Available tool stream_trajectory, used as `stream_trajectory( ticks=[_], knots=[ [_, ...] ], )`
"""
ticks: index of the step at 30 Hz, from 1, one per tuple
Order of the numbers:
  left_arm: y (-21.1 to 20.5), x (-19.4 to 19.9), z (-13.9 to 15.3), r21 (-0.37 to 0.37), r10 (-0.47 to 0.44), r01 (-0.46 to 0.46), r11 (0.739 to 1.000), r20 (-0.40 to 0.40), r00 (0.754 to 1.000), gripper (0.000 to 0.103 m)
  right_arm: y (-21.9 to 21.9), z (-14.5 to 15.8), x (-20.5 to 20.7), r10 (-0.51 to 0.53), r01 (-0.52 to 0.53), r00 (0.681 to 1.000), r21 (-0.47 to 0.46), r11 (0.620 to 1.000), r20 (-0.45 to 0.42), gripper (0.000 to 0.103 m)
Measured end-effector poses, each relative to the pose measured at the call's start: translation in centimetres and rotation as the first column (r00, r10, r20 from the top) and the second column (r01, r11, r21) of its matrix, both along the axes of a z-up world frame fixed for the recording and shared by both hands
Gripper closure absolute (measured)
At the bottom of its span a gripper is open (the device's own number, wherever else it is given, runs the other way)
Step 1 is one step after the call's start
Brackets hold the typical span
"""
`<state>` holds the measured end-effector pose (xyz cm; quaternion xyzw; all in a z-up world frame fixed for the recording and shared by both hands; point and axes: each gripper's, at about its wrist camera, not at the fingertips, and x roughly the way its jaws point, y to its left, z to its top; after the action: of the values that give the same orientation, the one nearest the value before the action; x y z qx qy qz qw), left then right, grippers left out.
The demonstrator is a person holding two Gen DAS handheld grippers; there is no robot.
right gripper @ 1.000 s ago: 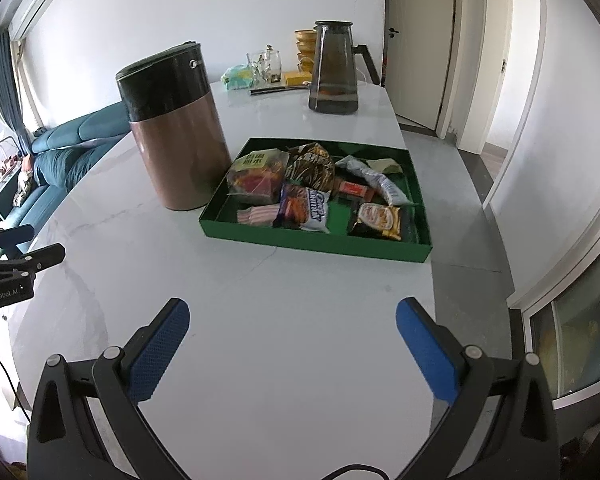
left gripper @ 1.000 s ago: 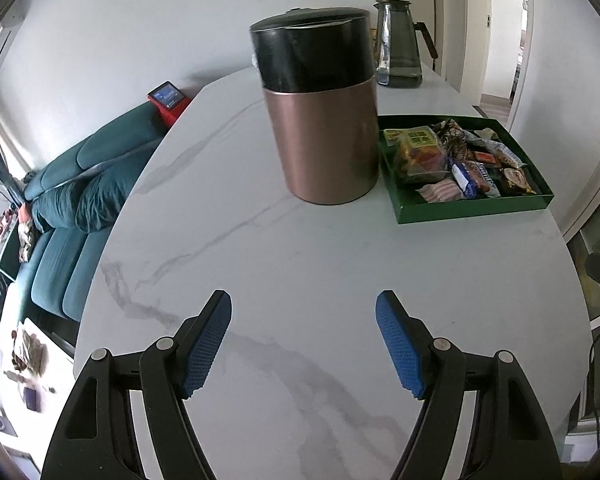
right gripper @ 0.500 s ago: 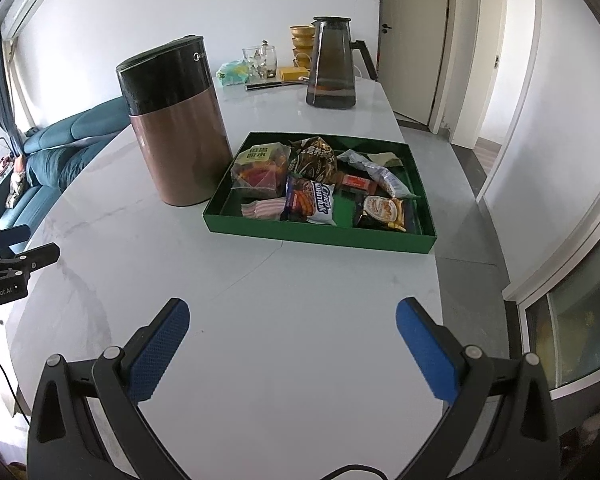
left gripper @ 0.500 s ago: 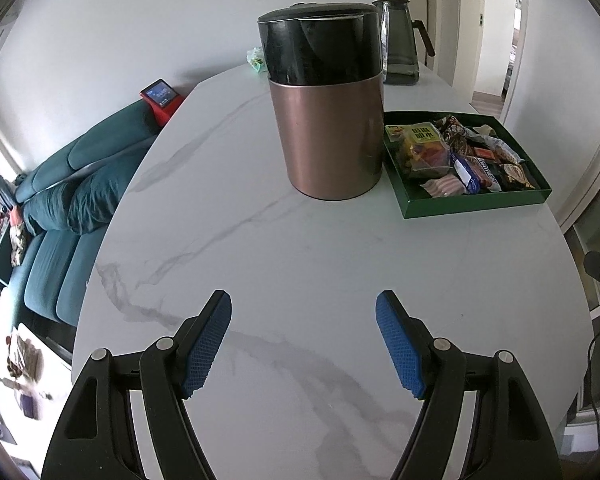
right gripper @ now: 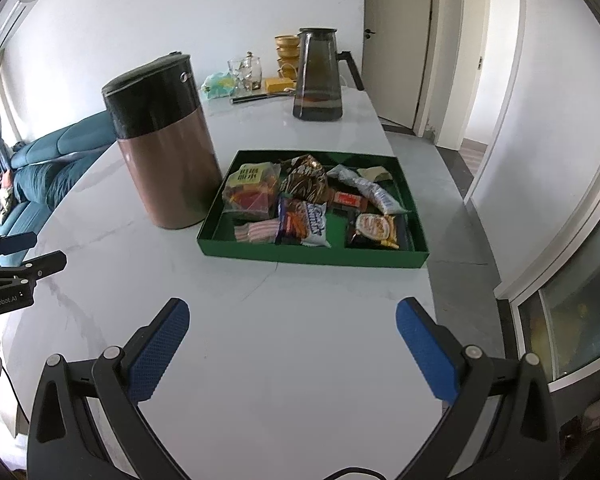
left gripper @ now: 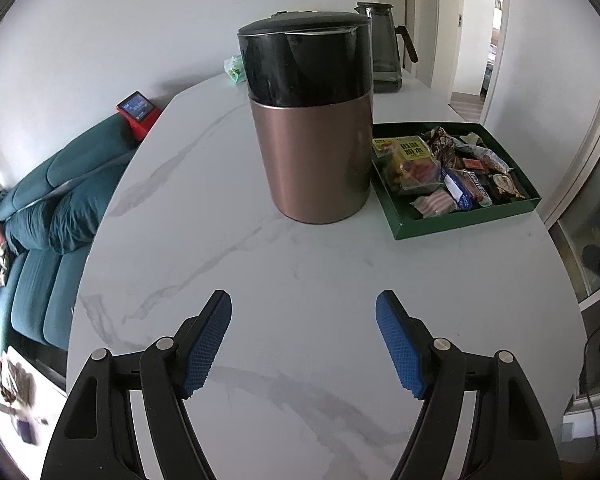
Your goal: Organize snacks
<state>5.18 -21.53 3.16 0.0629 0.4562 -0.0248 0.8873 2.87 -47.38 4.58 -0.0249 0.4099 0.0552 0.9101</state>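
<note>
A green tray (right gripper: 312,255) on the white marble table holds several wrapped snacks, among them a clear candy bag (right gripper: 252,192), a blue packet (right gripper: 304,224) and a dark packet (right gripper: 376,230). The tray also shows in the left wrist view (left gripper: 460,222). A copper canister with a black lid (right gripper: 166,168) stands just left of the tray, and it shows in the left wrist view (left gripper: 312,144). My right gripper (right gripper: 292,324) is open and empty above the table, short of the tray. My left gripper (left gripper: 304,312) is open and empty, short of the canister.
A dark glass pitcher (right gripper: 318,76) stands at the table's far end with glasses, gold bowls and a green pack (right gripper: 220,84) behind. A teal sofa (left gripper: 48,208) lies left of the table. The left gripper's body shows at the left edge of the right wrist view (right gripper: 12,276).
Both grippers have drawn back slightly and stayed open. The canister and tray have not moved on the table.
</note>
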Motion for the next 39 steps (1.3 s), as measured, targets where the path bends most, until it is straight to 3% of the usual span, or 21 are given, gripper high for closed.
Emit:
stream_trajectory(
  ticks=[13, 39],
  knots=[
    [3.5, 2.9, -0.5, 0.039, 0.023, -0.024, 0.999, 0.009, 1.000, 0.027, -1.5, 0.1, 1.0, -0.077, 0.077, 0.997, -0.023, 0.997, -0.013, 0.000],
    [2.7, 5.2, -2.0, 0.039, -0.051, 0.051, 0.998, -0.018, 0.999, 0.027, -2.4, 0.1, 1.7, -0.131, 0.130, 0.991, -0.050, 0.990, -0.010, 0.000]
  ],
)
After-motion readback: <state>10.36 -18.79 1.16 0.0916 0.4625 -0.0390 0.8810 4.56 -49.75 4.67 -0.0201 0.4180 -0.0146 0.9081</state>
